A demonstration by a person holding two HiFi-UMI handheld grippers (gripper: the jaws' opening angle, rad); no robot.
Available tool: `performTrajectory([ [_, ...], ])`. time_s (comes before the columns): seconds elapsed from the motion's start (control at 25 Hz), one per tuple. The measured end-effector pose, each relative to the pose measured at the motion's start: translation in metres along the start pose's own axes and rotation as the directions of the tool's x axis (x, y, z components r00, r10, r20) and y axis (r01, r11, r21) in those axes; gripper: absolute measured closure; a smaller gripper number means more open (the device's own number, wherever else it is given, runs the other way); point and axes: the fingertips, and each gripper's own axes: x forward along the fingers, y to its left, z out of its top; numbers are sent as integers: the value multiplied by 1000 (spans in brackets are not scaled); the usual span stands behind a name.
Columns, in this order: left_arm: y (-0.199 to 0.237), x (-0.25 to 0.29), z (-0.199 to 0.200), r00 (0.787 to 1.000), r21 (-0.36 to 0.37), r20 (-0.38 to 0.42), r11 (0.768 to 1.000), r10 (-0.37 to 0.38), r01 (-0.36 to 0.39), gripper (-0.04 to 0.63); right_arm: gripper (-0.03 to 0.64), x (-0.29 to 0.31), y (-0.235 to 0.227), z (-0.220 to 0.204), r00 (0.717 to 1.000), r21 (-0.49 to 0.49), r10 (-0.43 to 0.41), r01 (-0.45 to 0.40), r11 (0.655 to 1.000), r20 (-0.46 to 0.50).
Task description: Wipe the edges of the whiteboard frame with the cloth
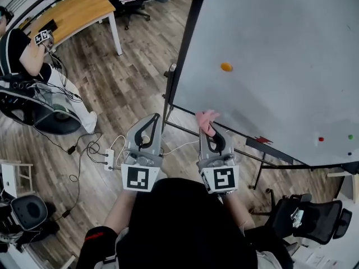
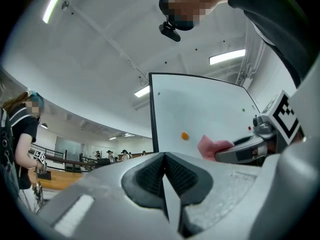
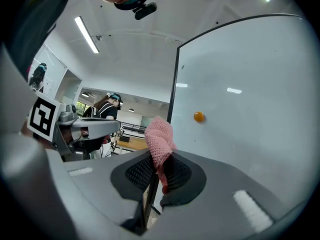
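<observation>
A large whiteboard [image 1: 280, 60] with a black frame [image 1: 188, 35] stands tilted on a wheeled stand. My right gripper [image 1: 208, 132] is shut on a pink cloth [image 1: 206, 119], which sticks up from the jaws [image 3: 159, 139] just below the board's lower left part. My left gripper [image 1: 147, 129] is shut with nothing in it and hangs left of the right one, beside the frame's left edge [image 2: 151, 114]. The pink cloth [image 2: 212, 146] also shows in the left gripper view, at the right.
An orange magnet [image 1: 226, 67] sits on the board, with small red [image 1: 321, 139] and green [image 1: 350, 137] ones at right. A wooden desk [image 1: 76, 10] and a seated person [image 1: 22, 55] are at upper left. Cables and a power strip [image 1: 109, 159] lie on the floor; an office chair [image 1: 308, 217] stands lower right.
</observation>
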Motion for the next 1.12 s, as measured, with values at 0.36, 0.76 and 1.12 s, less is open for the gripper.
performTrajectory([
  [0.36, 20, 32, 27, 994, 24, 47, 995, -100, 99, 594, 588, 35, -8, 31, 997, -45, -77, 76, 996, -12],
  [0.76, 45, 51, 70, 983, -11, 148, 994, -108, 111, 594, 588, 59, -17, 101, 993, -121, -97, 105, 987, 74],
  [1.12, 38, 66, 113, 967, 166, 198, 978, -159, 127, 594, 588, 71, -26, 161, 989, -240, -75, 104, 965, 127],
])
